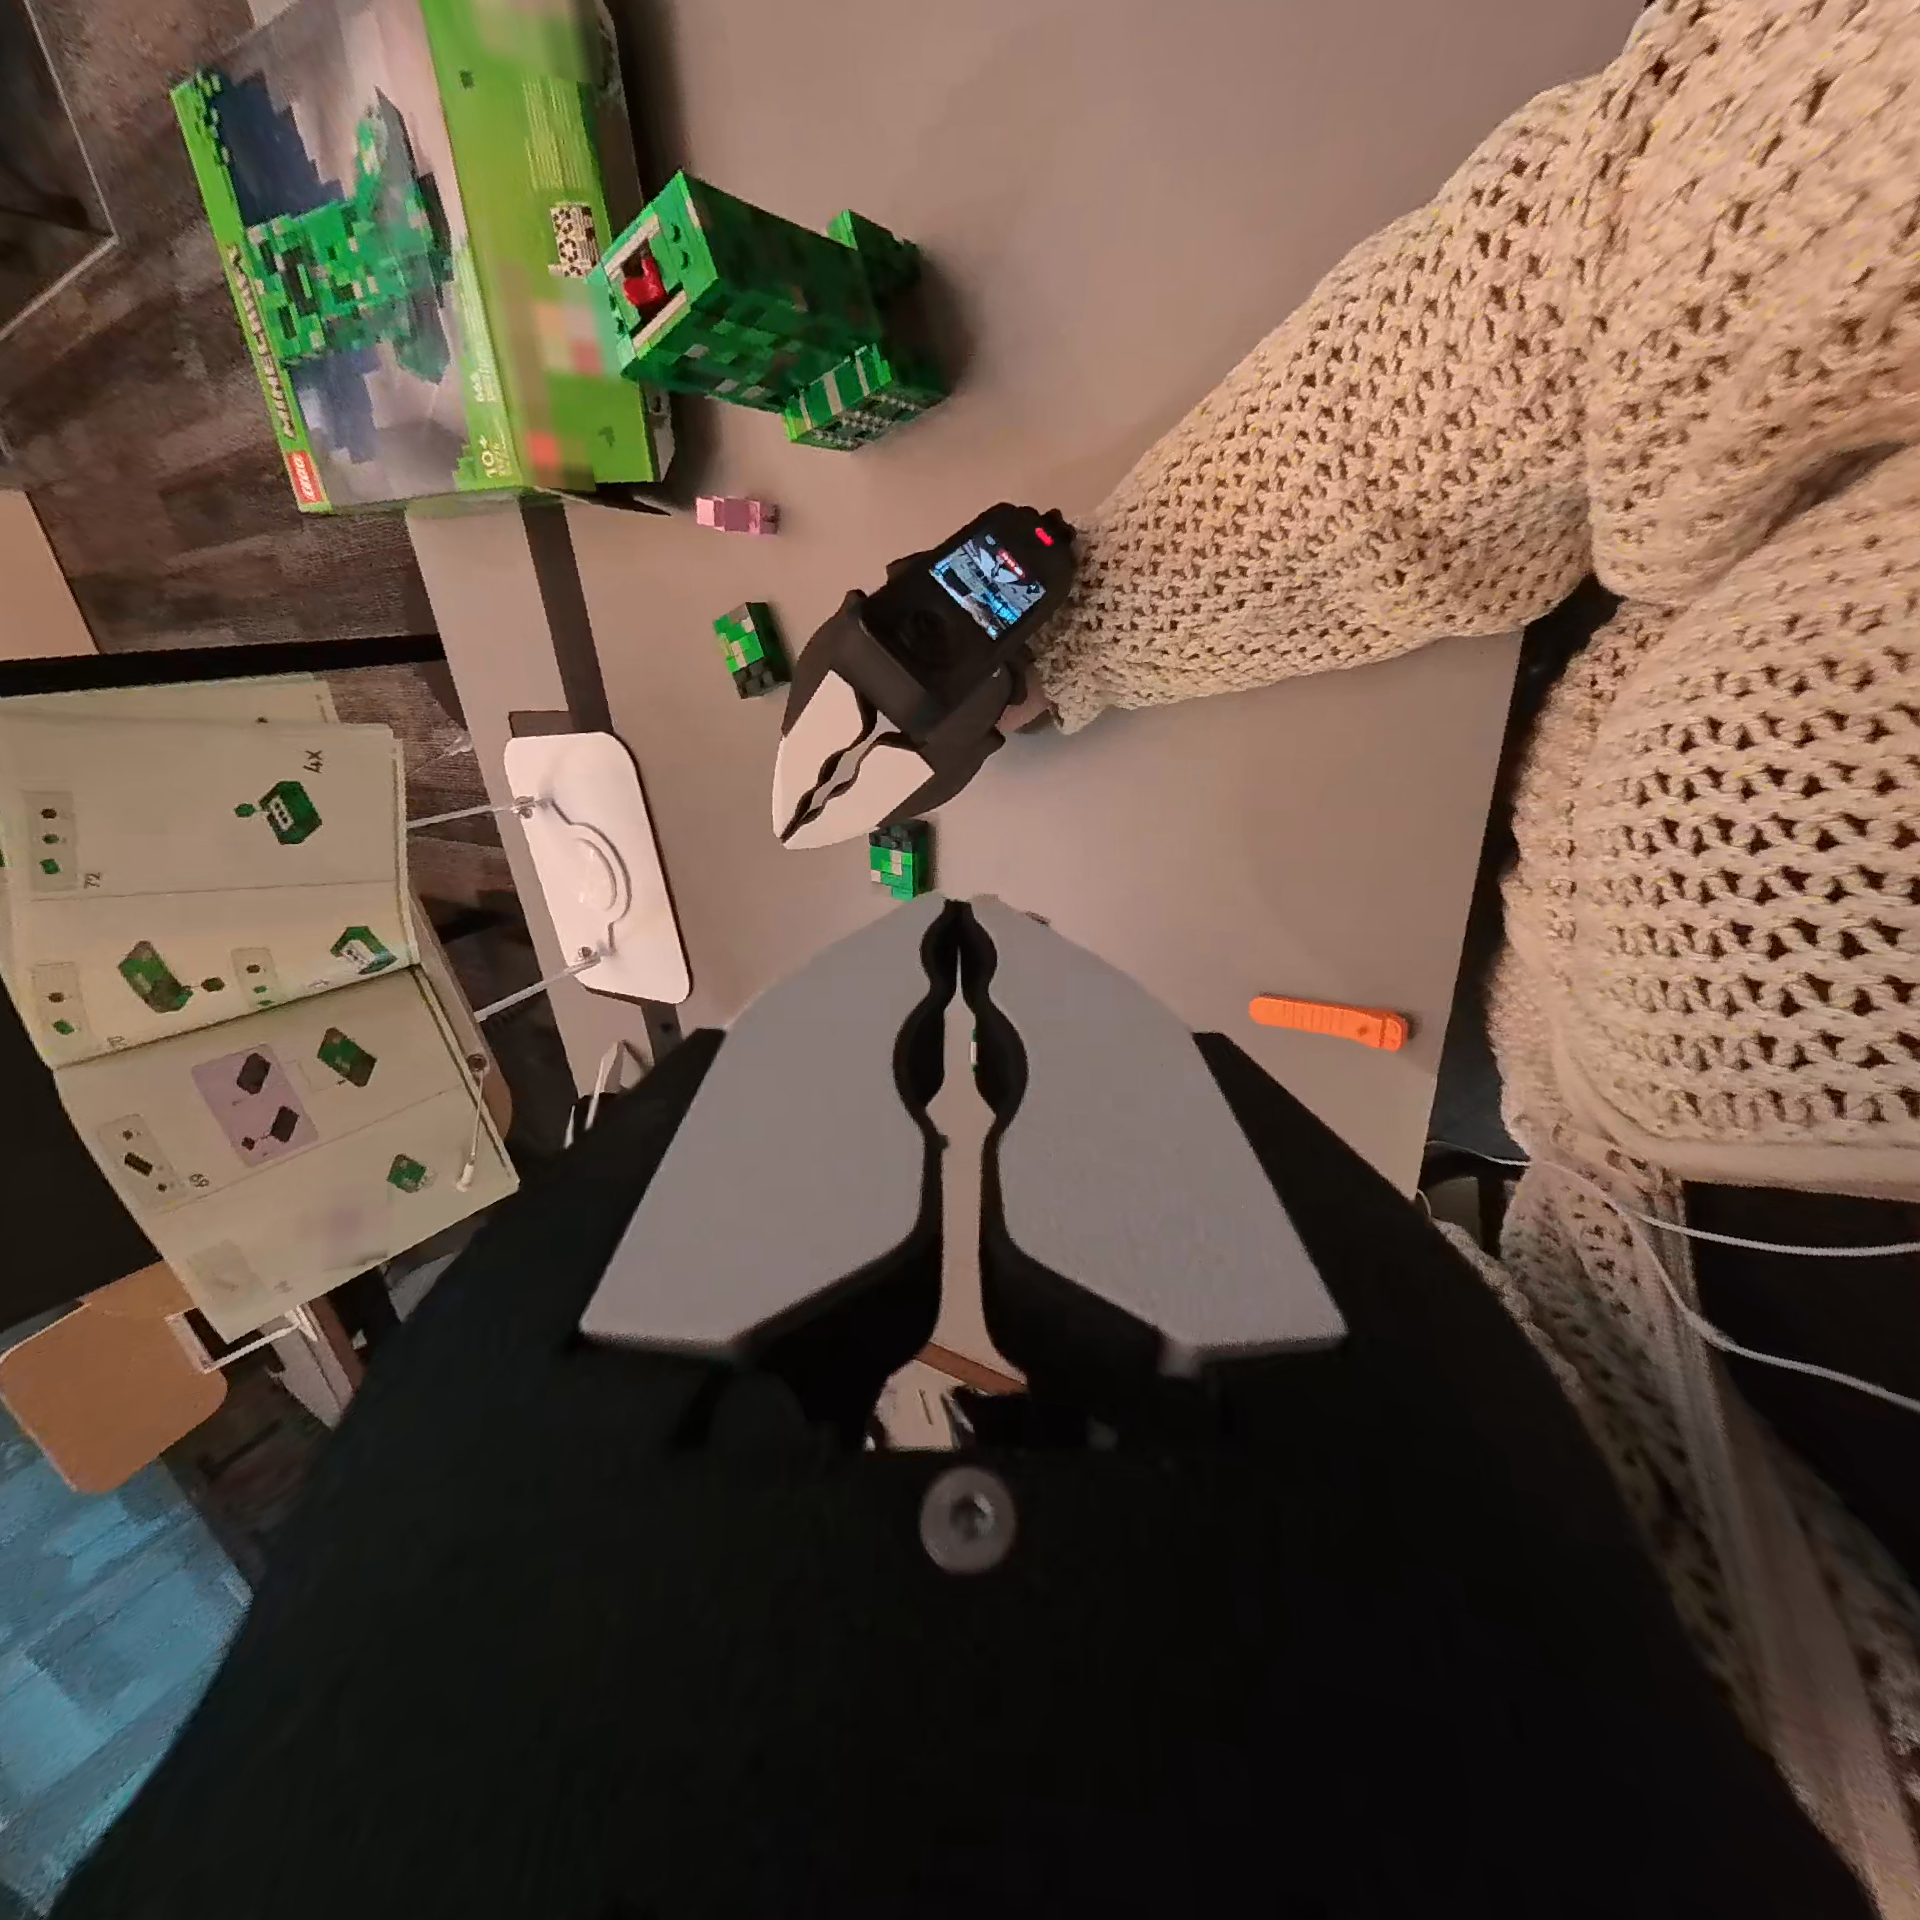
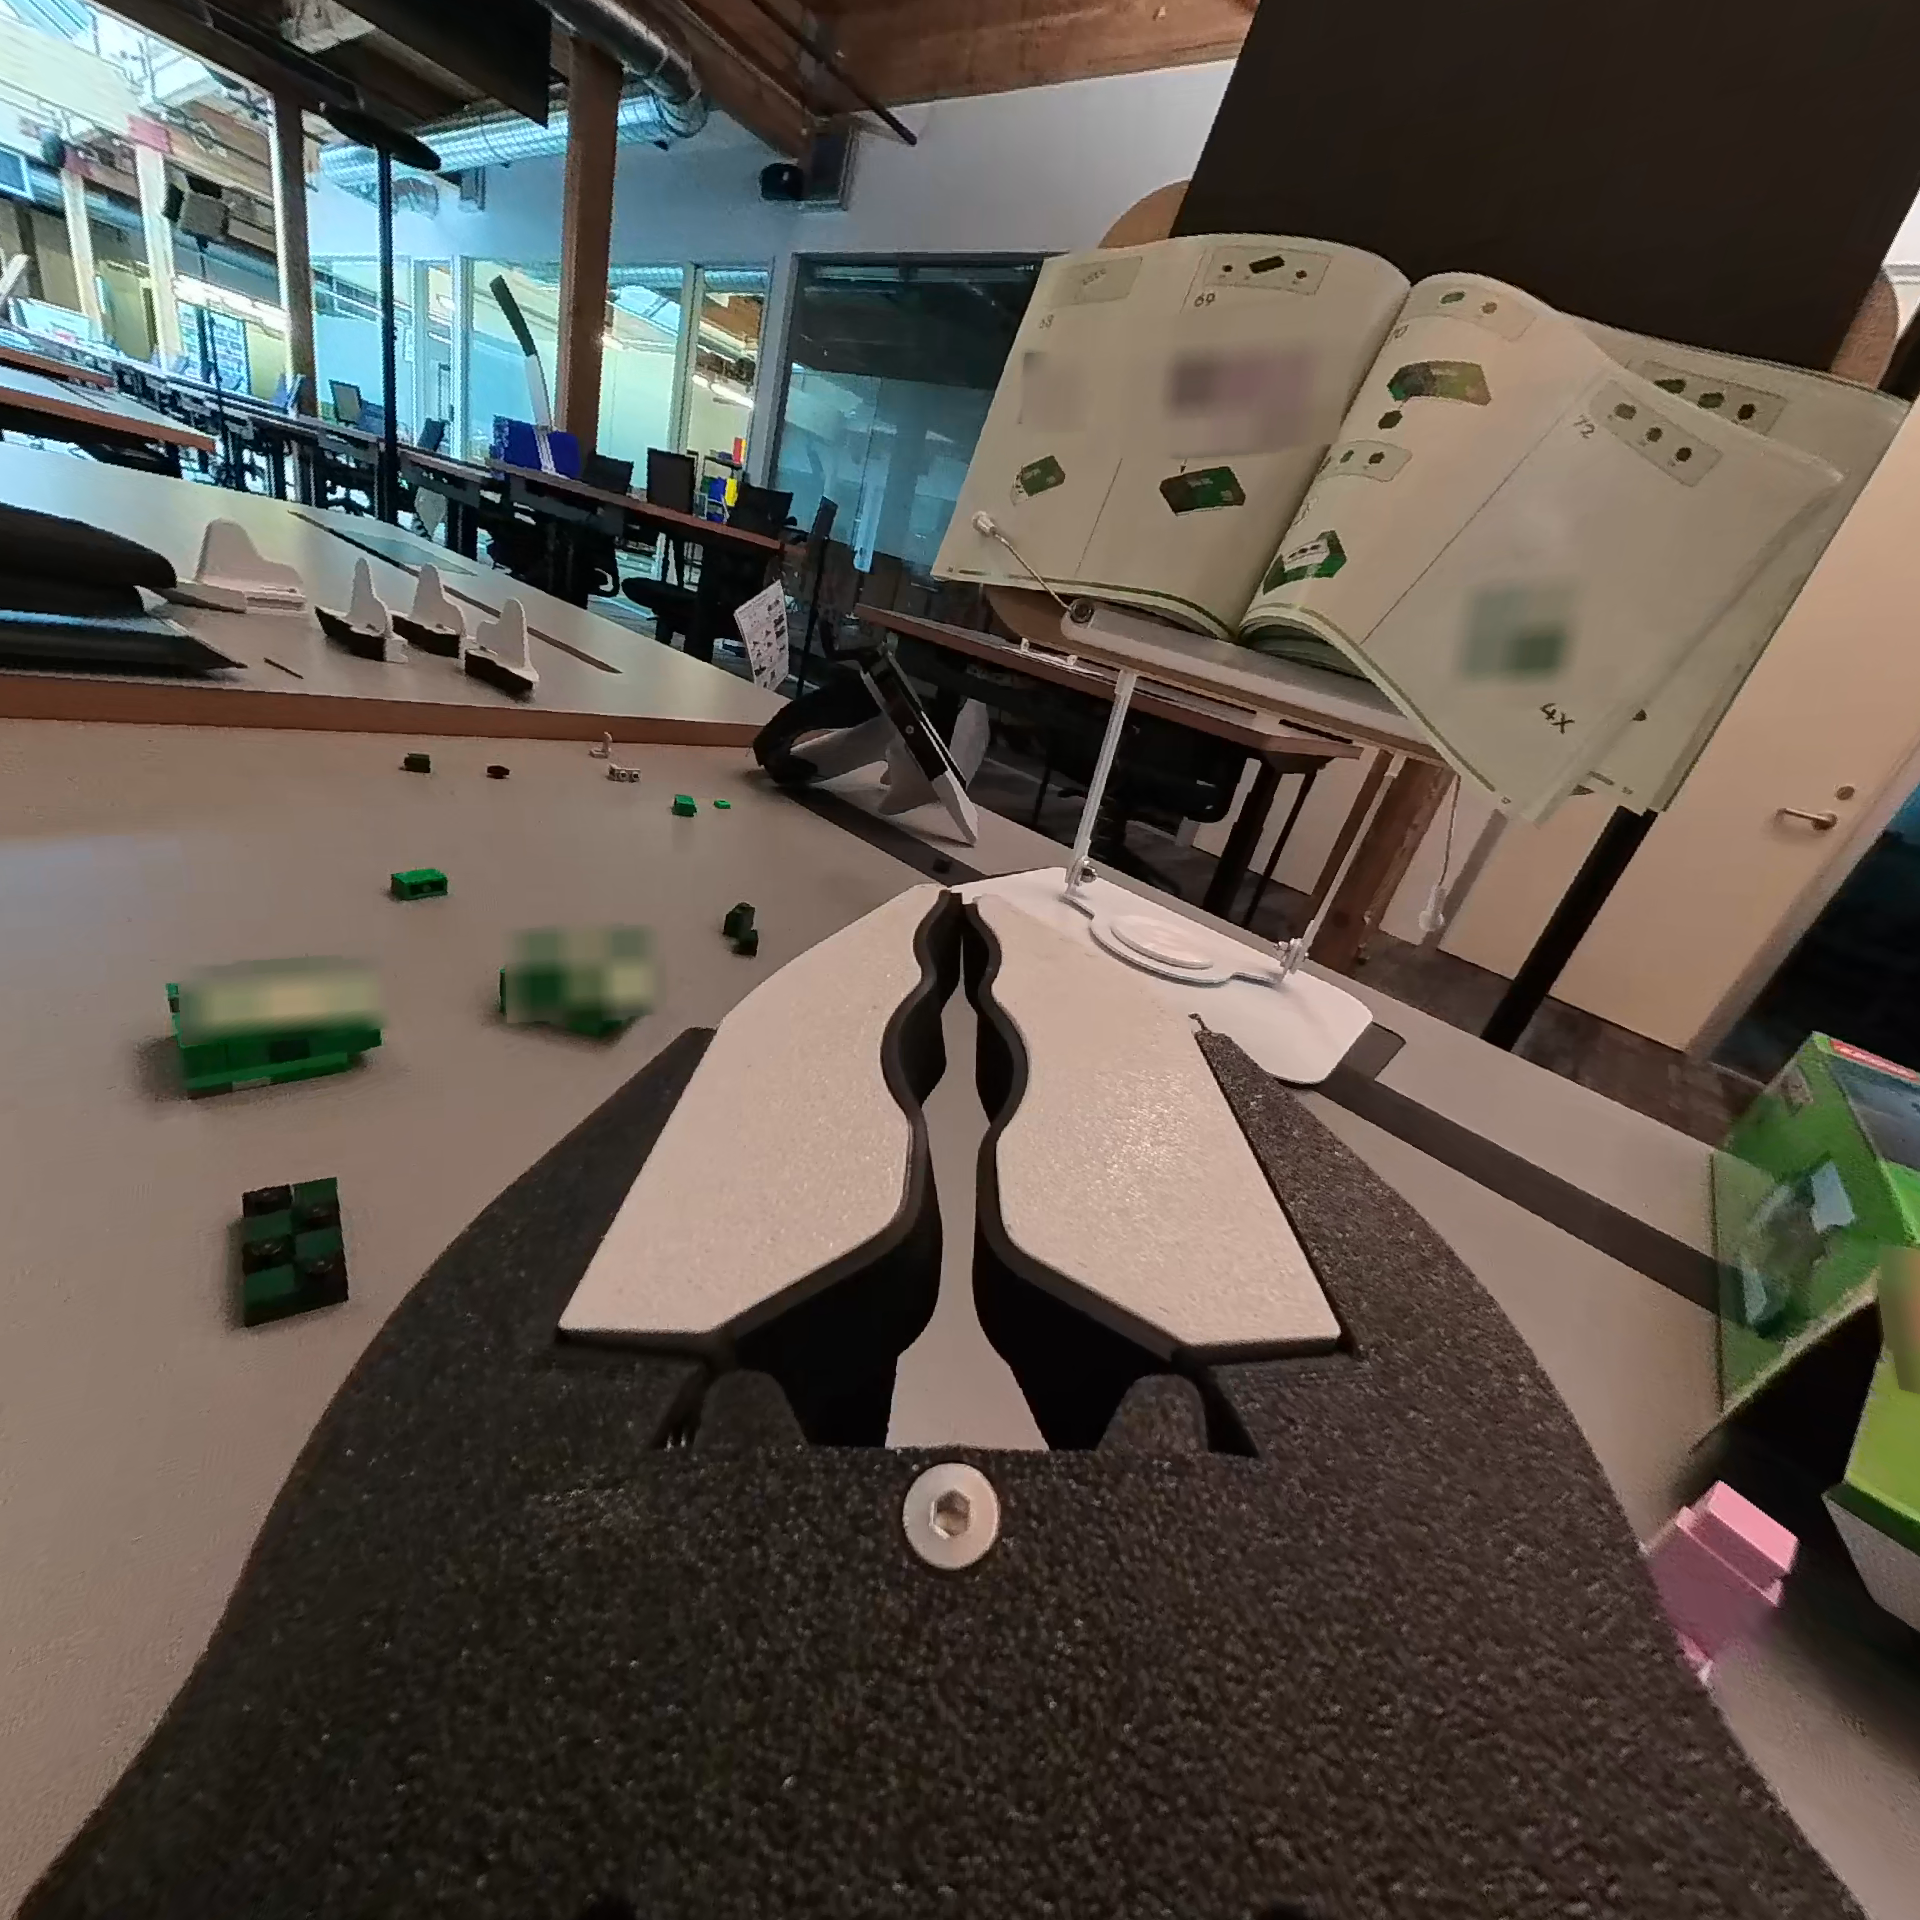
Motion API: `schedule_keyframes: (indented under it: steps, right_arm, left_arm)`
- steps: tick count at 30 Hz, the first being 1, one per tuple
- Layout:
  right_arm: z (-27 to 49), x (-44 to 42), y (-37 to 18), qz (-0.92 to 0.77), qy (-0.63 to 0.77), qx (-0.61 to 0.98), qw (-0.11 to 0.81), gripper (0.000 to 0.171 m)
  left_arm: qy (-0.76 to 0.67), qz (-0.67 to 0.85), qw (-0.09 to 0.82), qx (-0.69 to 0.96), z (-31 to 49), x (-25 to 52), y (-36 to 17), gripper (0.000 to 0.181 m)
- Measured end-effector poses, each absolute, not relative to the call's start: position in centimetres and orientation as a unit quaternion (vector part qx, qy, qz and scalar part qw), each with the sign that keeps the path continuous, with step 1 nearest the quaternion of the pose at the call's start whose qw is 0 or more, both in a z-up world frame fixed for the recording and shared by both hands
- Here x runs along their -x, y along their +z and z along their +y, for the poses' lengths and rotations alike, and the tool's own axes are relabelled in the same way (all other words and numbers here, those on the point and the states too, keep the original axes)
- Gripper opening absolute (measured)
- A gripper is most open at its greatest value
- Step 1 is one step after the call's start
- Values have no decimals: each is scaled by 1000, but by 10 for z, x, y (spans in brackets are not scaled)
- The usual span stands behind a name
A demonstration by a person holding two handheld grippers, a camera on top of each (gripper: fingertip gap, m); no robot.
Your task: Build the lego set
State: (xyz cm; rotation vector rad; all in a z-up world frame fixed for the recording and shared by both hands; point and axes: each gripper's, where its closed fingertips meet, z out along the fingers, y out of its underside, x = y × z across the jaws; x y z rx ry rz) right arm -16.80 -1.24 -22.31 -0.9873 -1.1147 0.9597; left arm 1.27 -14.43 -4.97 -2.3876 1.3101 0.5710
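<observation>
In the left wrist view my left gripper (image 1: 958,909) is shut above the grey table (image 1: 1195,883), and I see nothing clearly held between its tips. My right gripper (image 1: 798,831) lies ahead of it, shut and empty, with its tip beside a small green brick block (image 1: 900,857). A second green block (image 1: 750,646) lies farther on. The large green figure build (image 1: 764,312) stands at the back. In the right wrist view my right gripper (image 2: 958,904) is shut low over the table, with green assemblies (image 2: 275,1023) and a green and black plate (image 2: 294,1247) to its left.
The green set box (image 1: 416,260) stands at the back left. The open instruction booklet (image 2: 1351,499) rests on a stand with a white base (image 2: 1174,956). A pink pig figure (image 1: 736,513) and an orange brick separator (image 1: 1330,1023) lie on the table. Small loose bricks (image 2: 419,883) are scattered left. One gripper's finger ends stand about 30 centimeters off the other's.
</observation>
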Motion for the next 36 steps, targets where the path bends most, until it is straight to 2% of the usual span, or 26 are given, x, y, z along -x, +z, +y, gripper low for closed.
schedule_keyframes:
  steps: [8,15,20,22,27,30,36]
  right_arm:
    - [-12,167,-223,-486,421,430,633,0]
    - [-12,166,-223,-486,420,430,634,0]
    - [-12,165,-223,-488,418,429,635,0]
    - [-14,166,-223,-491,416,426,636,0]
    - [-18,168,-225,-506,399,416,641,0]
    - [-18,169,-226,-512,392,414,643,0]
    - [-16,168,-225,-506,395,419,642,0]
  left_arm:
    - [195,452,152,857,-132,-5,-57,0]
    - [130,333,128,925,-85,67,-114,0]
    - [105,252,147,951,-71,124,-157,0]
    - [102,214,180,955,-67,150,-173,0]
    - [88,84,356,927,-66,230,-204,0]
    - [41,7,429,902,-80,269,-230,0]
    - [67,-58,504,859,-102,320,-263,0]
